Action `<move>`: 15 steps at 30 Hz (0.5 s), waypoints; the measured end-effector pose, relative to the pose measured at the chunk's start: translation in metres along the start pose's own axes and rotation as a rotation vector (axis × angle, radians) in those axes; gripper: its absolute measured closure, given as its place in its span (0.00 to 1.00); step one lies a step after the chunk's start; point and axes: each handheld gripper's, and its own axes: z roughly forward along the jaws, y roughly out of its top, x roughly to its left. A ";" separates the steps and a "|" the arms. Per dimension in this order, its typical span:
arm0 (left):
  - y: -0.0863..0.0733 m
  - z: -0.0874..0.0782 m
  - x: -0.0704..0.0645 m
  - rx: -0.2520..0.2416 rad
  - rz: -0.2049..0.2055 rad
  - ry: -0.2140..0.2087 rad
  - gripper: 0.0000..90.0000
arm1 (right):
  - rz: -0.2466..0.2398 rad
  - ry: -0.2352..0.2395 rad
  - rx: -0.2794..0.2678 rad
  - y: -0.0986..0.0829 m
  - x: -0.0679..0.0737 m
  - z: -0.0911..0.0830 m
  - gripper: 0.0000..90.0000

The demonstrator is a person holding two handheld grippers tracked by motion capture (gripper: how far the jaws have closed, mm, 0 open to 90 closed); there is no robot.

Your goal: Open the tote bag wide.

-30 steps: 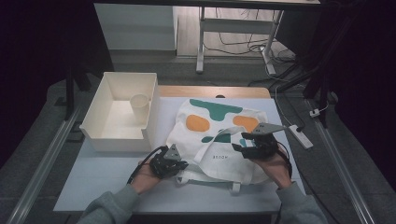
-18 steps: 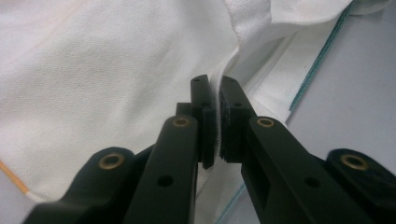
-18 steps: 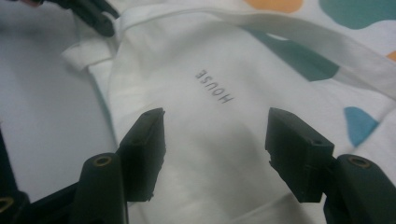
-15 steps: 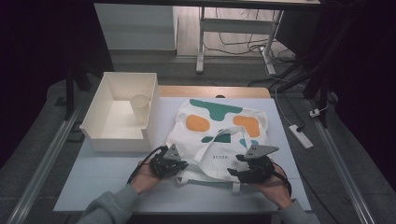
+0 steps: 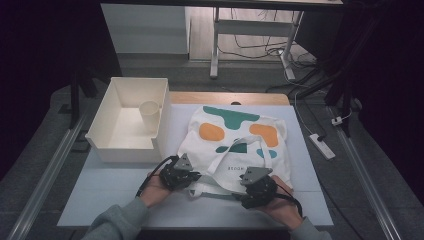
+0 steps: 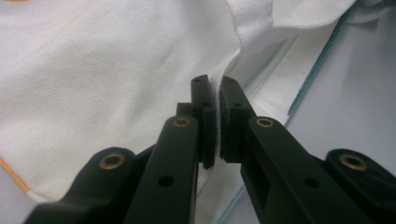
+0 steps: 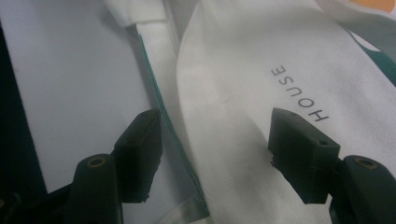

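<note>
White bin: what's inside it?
One cup stands upright against the right wall of the bin; the rest of the floor looks bare. The strip behind the near wall is hidden.

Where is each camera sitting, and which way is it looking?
High view: above the person's side of the table, looking forward and down on the tote bag and white box; both forearms, the left gripper and right gripper show.
Left gripper view: on the left gripper, looking along its jaws, shut on the bag's white edge.
Right gripper view: on the right gripper, jaws open over the bag by its printed word "HOUSE".
Shared: all three show the bag on the table.
</note>
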 end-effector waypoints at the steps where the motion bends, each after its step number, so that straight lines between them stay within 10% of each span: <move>1: 0.000 -0.001 0.001 -0.004 -0.004 -0.004 0.95 | -0.011 -0.013 0.007 -0.001 0.001 0.002 0.39; 15: 0.000 -0.014 0.009 -0.081 -0.067 -0.057 0.96 | -0.012 -0.075 -0.010 -0.008 -0.011 -0.003 0.73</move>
